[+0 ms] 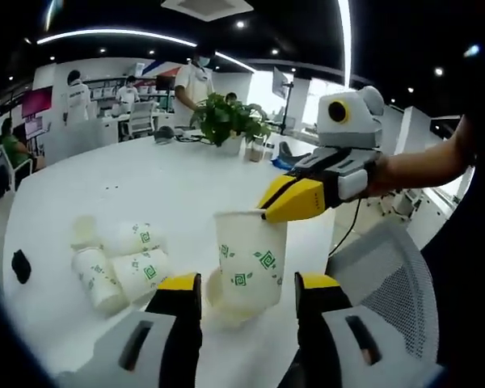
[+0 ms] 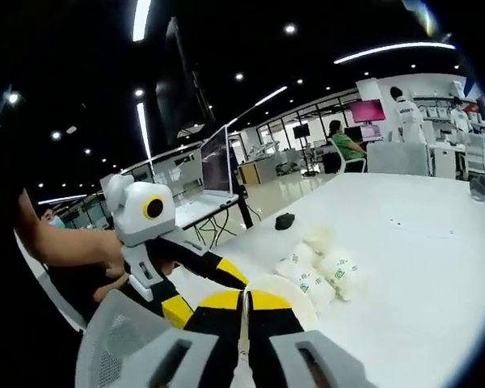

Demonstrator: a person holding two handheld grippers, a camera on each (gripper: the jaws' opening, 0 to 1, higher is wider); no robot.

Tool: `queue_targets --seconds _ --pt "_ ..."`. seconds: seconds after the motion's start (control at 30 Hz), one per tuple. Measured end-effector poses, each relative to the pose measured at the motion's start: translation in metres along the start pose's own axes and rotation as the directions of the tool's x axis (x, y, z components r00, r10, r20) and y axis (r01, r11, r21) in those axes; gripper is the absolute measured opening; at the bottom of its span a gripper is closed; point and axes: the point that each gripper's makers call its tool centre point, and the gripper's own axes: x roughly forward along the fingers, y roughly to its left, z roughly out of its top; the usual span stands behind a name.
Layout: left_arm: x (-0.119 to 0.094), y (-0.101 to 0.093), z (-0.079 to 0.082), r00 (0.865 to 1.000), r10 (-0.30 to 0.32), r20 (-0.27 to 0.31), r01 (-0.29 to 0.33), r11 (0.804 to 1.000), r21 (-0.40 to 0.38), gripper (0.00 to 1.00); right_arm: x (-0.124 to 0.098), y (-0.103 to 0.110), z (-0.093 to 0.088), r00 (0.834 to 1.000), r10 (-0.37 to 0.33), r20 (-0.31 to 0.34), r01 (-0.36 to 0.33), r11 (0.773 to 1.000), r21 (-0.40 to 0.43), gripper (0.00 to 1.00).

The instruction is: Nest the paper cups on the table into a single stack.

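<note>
step: lifting one cup | right tool [image 1: 276, 208] pinching rim of white green-printed paper cup [image 1: 250, 267], between left tool's [image 1: 248, 301] wide jaws | next: carrying it onto loose cups [image 1: 120, 263] lying left on white surface [image 1: 145, 190]

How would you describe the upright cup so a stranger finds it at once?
On the white table, look between the left gripper jaws. The paper cup stands there upright, its rim pinched by the right gripper, unlike the lying cups.
</note>
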Motion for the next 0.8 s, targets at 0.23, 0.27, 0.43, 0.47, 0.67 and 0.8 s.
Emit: queue_targets --seconds 0.23,0.27,0.43,0.47,0.67,0.8 --pt "-0.007 0.000 -0.002 1.000 0.021 0.000 -0.021 1.000 -0.012 0.45 0.006 0.003 -0.008 0.999 -0.010 -0.031 0.007 0.995 -0.095 0.00" --pt "-0.008 0.000 -0.002 1.000 0.026 0.001 -0.026 1.000 -0.015 0.45 0.007 0.004 -0.010 0.999 -0.011 -0.039 0.007 0.994 -0.111 0.00" --pt "-0.009 0.009 -0.009 0.999 0.036 0.000 -0.036 0.999 -0.026 0.44 0.011 0.004 -0.018 0.997 -0.024 -0.073 0.011 0.985 -0.173 0.00" --pt "-0.009 0.009 -0.010 0.999 0.037 -0.001 -0.037 0.999 -0.026 0.44 0.012 0.005 -0.019 0.997 -0.024 -0.076 0.010 0.983 -0.184 0.00" --pt "-0.009 0.008 -0.013 0.999 0.035 -0.007 -0.035 0.999 -0.031 0.44 0.017 0.008 -0.030 0.993 -0.026 -0.113 0.000 0.975 -0.222 0.00" --pt "-0.010 0.011 -0.014 0.999 0.037 -0.004 -0.037 0.999 -0.034 0.44 0.021 0.010 -0.039 0.990 -0.025 -0.139 -0.008 0.971 -0.237 0.00"
